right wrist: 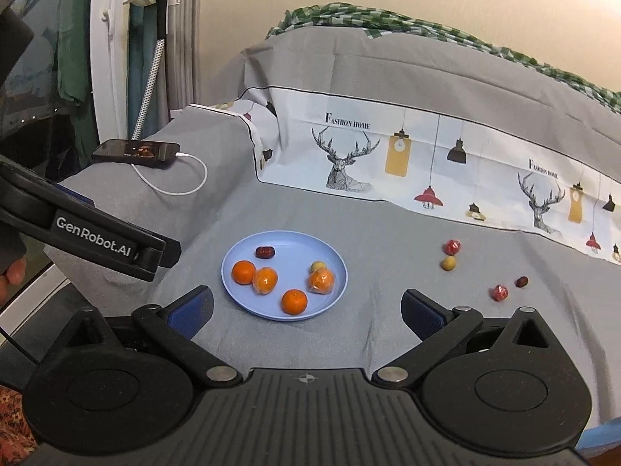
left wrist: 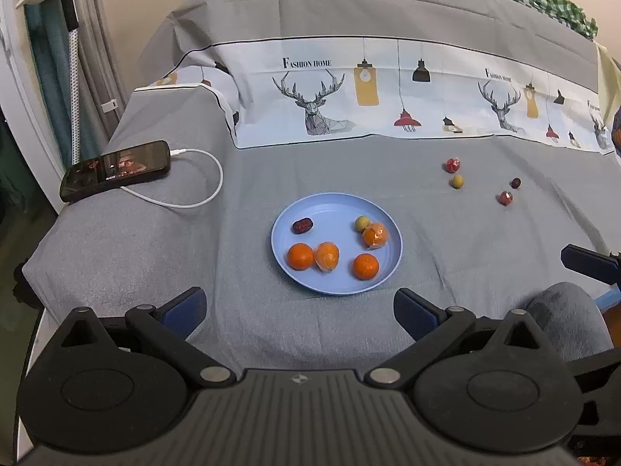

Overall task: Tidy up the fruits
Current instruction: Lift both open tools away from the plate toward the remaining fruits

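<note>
gathering small fruits onto one plate, four still outside

sitting on the grey bed cover (left wrist: 116, 256), the blue plate (left wrist: 310, 209) serves as the collecting place, so the fruits inside it are probably the ones already sorted: two bare oranges (left wrist: 300, 256), two oranges in clear wrap (left wrist: 326, 257), a yellow-green fruit (left wrist: 362, 223) touching one of the wrapped ones, and a dark red date (left wrist: 302, 226) alone near the far rim. to the right of the plate, well apart from it, four loose pieces lie on the cover: a red wrapped ball (left wrist: 452, 165) with a yellow fruit (left wrist: 458, 181) just beside it, then a dark date (left wrist: 515, 183) near another red wrapped ball (left wrist: 505, 197). i judge these wait for transport.

the left tool (left wrist: 299, 308) has its fingers wide apart with nothing between them, hanging before the plate. the right tool (right wrist: 306, 308) is fully spread and empty too.

the cover is soft and a little wrinkled, so round fruits may roll. behind it runs a printed band with deer and lamps (right wrist: 349, 155). a phone (left wrist: 116, 169) with a white cable (left wrist: 202, 190) lies at the left edge, and a green checked cloth (right wrist: 388, 19) lies against the beige wall
</note>
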The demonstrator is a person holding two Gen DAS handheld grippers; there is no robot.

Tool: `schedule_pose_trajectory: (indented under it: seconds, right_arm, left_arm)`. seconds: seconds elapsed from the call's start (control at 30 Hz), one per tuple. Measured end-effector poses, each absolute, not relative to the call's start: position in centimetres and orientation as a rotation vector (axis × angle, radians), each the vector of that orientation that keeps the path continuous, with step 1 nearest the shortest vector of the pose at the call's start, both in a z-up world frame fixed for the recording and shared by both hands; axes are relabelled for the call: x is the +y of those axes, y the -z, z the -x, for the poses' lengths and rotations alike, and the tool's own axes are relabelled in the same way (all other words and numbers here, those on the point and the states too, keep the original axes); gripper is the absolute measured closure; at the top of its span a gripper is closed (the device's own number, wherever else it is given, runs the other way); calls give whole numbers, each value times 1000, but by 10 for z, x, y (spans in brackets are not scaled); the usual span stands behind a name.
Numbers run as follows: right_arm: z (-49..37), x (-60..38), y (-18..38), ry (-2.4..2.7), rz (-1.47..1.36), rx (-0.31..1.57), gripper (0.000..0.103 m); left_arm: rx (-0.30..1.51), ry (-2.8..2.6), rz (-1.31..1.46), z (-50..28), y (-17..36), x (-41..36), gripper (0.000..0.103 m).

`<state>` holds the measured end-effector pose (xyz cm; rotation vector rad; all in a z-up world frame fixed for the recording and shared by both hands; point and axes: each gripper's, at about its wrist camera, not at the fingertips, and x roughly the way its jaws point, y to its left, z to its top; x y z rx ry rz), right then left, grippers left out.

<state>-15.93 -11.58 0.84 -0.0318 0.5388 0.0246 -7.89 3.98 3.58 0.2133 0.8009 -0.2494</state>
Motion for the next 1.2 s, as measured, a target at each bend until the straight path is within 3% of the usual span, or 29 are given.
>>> schedule_pose_trajectory:
  seconds: [0.77, 1.2]
  right_arm:
    - [129, -161, 24, 106, -156, 625, 1]
    - [76, -248, 75, 436, -238, 621, 1]
  left_arm:
    - [900, 276, -214, 39, -15, 6, 0]
    - [902, 386, -268, -42, 0, -91, 0]
